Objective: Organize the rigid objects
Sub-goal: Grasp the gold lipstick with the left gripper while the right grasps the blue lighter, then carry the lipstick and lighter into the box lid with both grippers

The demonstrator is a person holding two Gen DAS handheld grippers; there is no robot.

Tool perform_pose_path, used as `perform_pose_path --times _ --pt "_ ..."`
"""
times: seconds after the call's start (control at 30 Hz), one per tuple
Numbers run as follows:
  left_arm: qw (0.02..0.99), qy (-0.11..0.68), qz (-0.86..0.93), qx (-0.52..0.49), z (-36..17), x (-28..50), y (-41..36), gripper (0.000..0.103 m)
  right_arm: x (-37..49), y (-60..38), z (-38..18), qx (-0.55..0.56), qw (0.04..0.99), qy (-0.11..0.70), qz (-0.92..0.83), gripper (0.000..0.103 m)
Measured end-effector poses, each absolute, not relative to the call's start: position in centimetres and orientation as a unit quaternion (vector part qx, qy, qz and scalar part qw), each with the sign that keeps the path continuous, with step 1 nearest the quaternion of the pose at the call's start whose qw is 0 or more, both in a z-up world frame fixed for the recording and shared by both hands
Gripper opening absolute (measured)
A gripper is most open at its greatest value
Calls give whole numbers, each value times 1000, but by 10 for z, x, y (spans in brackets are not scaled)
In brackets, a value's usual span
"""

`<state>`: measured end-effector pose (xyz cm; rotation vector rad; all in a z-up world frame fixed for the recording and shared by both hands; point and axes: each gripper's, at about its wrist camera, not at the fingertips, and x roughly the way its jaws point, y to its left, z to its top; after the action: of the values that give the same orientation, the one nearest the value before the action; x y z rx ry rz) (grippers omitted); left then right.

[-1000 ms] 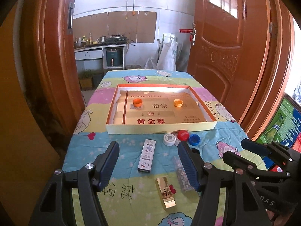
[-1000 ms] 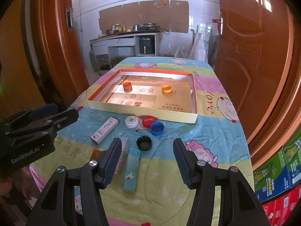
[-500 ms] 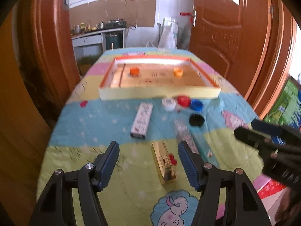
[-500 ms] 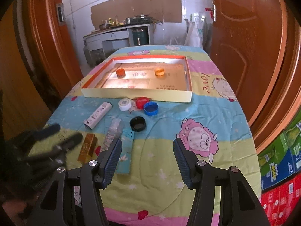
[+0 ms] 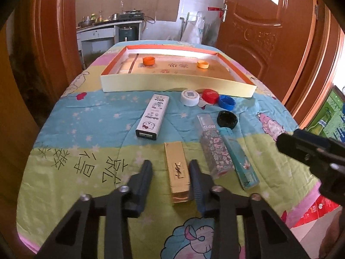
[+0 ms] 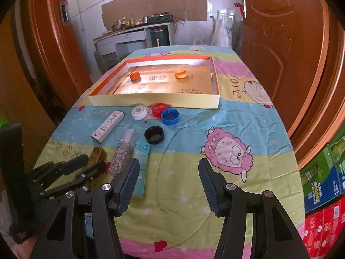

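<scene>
Straddling a gold box [image 5: 177,173], the left gripper [image 5: 171,171] has just been closing: its right pad touches the box's side, while its left pad stands clear, so nothing is pinched.

- Gold box: lying flat on the tablecloth [image 5: 90,116], near the table's front edge.
- Right gripper [image 6: 169,173]: jaws spread, nothing between them, above bare cloth just right of a teal box [image 6: 141,165].
- Flowered box [image 5: 214,147]: right of the gold one, side by side with the teal box.
- White cartoon box [image 5: 153,116]: farther back, left of centre.
- Black cap [image 5: 227,119]: open side up, beyond the flowered box.
- White cap [image 5: 189,97], red cap [image 5: 209,96], blue cap [image 5: 226,102]: in a row at the tray's front wall.
- Cardboard tray [image 5: 176,85]: across the far half of the table, holding two orange caps [image 5: 149,60], well apart.
</scene>
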<state>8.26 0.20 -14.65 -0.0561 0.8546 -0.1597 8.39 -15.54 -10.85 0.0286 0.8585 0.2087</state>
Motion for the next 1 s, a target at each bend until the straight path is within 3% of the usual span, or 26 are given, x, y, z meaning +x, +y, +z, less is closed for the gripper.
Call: perform_pose_path --times 0.07,0.4,0.7,1.0 --pt "907 412 -81 -33 -146 82 5 18 85 -153 -113 11 901 420 103 59" --pt "919 388 -73 -9 -134 75 10 18 102 -129 -138 8 882 457 115 58" --pt "922 381 -68 -23 -128 74 27 18 113 -105 -149 -16 877 465 119 23" --pt "920 384 -71 -37 -128 76 36 18 113 -105 -149 -17 878 462 123 22"
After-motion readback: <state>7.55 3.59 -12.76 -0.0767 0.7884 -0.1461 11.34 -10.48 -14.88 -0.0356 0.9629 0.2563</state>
